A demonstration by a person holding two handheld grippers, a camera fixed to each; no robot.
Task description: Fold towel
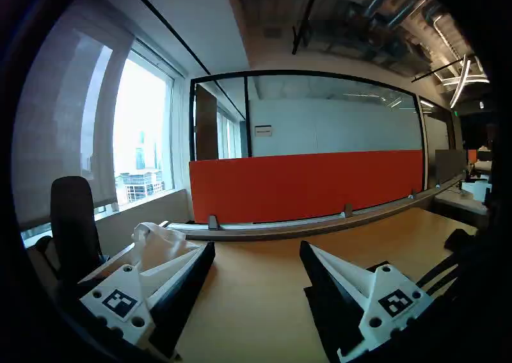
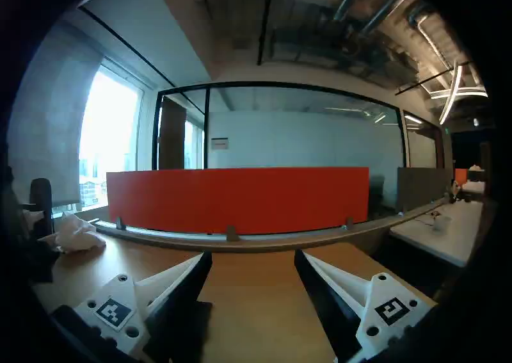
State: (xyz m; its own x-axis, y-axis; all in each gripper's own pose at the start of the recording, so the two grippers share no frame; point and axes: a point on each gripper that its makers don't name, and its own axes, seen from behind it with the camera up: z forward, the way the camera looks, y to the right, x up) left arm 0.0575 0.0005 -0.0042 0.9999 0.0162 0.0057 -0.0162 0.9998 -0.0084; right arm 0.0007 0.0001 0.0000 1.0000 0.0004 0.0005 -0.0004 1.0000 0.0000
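A crumpled white towel [image 1: 155,236] lies on the wooden desk [image 1: 256,292] at the far left, just beyond the left finger of my left gripper [image 1: 256,248]. That gripper is open, with bare desk between its fingers. In the right gripper view the same towel [image 2: 73,235] is a small heap at the far left of the desk [image 2: 256,299], well away from my right gripper [image 2: 253,255]. The right gripper is also open and holds nothing.
An orange divider panel [image 1: 307,184] runs along the desk's back edge. A black chair [image 1: 73,225] stands by the window at the left. A dark object [image 1: 457,238] lies on the desk at the right. Another desk [image 2: 448,232] stands to the right.
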